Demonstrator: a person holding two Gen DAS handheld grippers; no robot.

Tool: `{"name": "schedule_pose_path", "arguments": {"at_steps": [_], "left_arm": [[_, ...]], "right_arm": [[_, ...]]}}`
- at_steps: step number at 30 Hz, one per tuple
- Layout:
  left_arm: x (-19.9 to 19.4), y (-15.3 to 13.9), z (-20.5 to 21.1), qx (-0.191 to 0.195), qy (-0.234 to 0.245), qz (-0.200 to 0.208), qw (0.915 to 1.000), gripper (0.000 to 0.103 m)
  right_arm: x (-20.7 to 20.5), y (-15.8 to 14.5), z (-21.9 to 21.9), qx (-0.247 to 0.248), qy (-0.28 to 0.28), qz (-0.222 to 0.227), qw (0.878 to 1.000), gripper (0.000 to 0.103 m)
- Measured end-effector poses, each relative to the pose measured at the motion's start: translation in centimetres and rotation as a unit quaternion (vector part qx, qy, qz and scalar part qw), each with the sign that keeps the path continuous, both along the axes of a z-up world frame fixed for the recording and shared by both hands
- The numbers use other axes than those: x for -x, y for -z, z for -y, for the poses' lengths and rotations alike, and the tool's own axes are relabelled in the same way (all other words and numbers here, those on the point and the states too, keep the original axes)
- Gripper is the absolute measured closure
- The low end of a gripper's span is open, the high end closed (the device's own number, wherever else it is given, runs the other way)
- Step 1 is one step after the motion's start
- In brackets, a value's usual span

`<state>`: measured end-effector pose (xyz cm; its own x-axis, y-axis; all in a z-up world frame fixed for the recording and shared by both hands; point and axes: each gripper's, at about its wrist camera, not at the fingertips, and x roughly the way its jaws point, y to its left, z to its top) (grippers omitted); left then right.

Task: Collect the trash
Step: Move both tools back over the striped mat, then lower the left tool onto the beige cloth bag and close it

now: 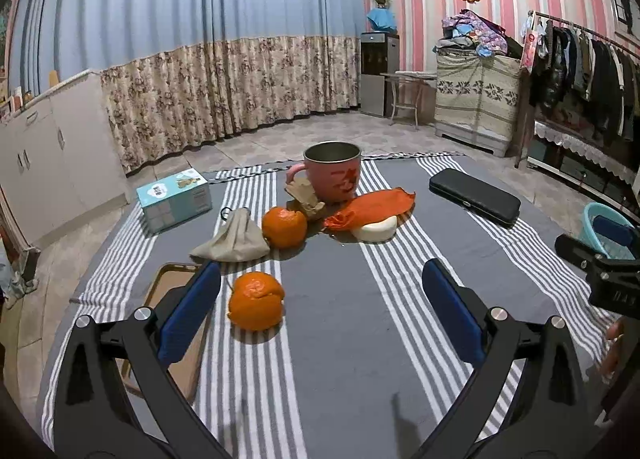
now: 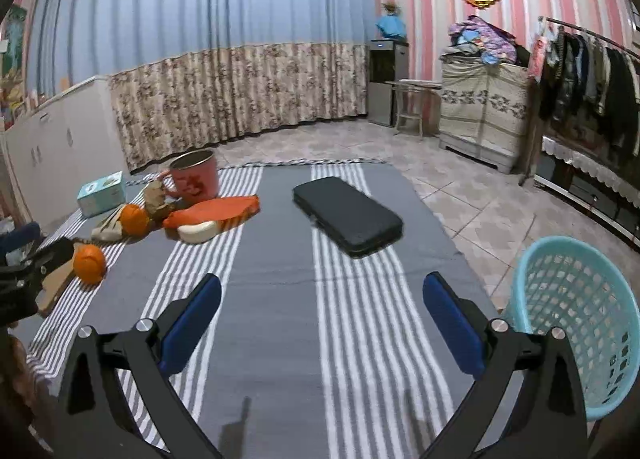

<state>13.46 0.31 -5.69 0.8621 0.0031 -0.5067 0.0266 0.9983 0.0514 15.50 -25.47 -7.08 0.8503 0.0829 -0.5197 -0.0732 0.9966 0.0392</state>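
Left wrist view: left gripper [image 1: 320, 291] jaws spread, empty. Crumpled orange wrapper [image 1: 370, 209] lies just right of pink mug [image 1: 334, 175], draped over a white piece [image 1: 376, 229]; brown paper scrap [image 1: 306, 197] at mug's handle side.

Right wrist view: right gripper [image 2: 322, 299] jaws spread, empty; blue basket [image 2: 576, 323] well right of mug

Orange, pink and blue on grey stripes

The cloth [image 1: 332, 319] on the counter is grey with bands of thin white stripes. On it lie two bright orange fruits [image 1: 256, 301] [image 1: 284, 227], a pink mug [image 1: 333, 175] with a red mark, an orange-red wrapper [image 1: 376, 205], a cream-white piece [image 1: 376, 229], a beige cloth pouch [image 1: 234, 239], a light blue box [image 1: 175, 199] and a black case [image 2: 347, 215]. The basket [image 2: 576, 323] is pale turquoise. Each tool [image 1: 320, 315] [image 2: 322, 317] is black with blue pads.
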Motion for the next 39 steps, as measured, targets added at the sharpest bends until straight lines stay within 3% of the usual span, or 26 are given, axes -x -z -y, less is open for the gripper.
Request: {"name": "schedule_pose_path", "arguments": {"at_steps": [4, 8, 13, 23, 35, 39], "left_arm": [[0.4, -0.1, -0.7, 0.010, 0.003, 0.001, 0.9999, 0.006], [-0.1, 0.1, -1.5, 0.033, 0.008, -0.020, 0.9992, 0.006], [-0.2, 0.1, -3.0, 0.043, -0.007, -0.016, 0.9989, 0.006], [-1.3, 1.0, -5.6, 0.046, -0.039, -0.039, 0.9974, 0.005], [-2.8, 1.9, -7.2, 0.054, -0.054, -0.061, 0.9953, 0.005], [-4.8, 2.1, -6.9, 0.027, -0.057, -0.060, 0.9962, 0.005]], "right_arm": [[0.1, 0.0, -0.5, 0.015, -0.002, 0.019, 1.000, 0.004], [-0.1, 0.2, -0.9, 0.025, -0.005, 0.000, 1.000, 0.004], [-0.3, 0.2, -0.9, 0.020, -0.004, -0.009, 1.000, 0.004], [-0.9, 0.3, -1.1, 0.005, 0.001, -0.012, 1.000, 0.004], [-3.2, 1.4, 0.1, -0.026, 0.020, -0.052, 0.998, 0.004], [-3.8, 1.8, 0.1, -0.023, 0.021, -0.060, 0.998, 0.004]]}}
